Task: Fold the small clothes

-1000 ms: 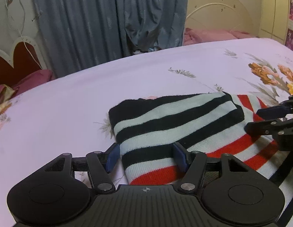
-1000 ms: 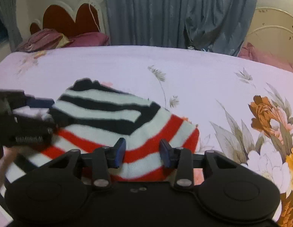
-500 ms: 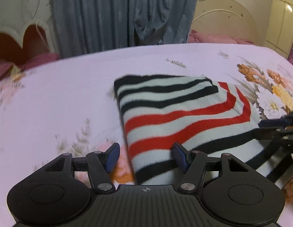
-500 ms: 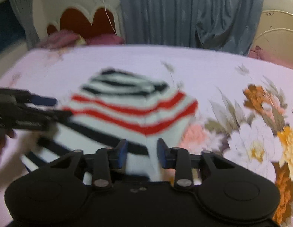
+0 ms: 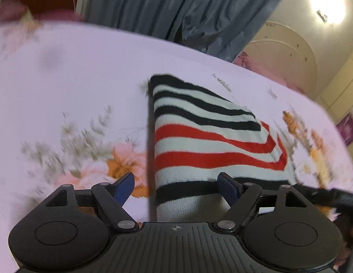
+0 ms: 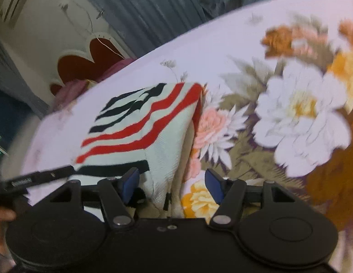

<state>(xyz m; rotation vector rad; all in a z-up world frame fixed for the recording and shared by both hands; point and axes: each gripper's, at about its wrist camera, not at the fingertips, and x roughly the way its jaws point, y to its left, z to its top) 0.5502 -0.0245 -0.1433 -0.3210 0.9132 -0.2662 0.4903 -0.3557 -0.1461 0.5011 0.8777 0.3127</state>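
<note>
Mid-fold: the striped knit (image 5: 213, 141) lies partly doubled over on the floral bedsheet (image 5: 74, 86), centre of the left view and centre-left of the right view. My left claw (image 5: 175, 185) and right claw (image 6: 172, 183) both stand apart, each straddling a near edge of the knit at bottom centre, clamping nothing. Next, I reckon: pinch both near corners and carry them over to the far edge.
</note>
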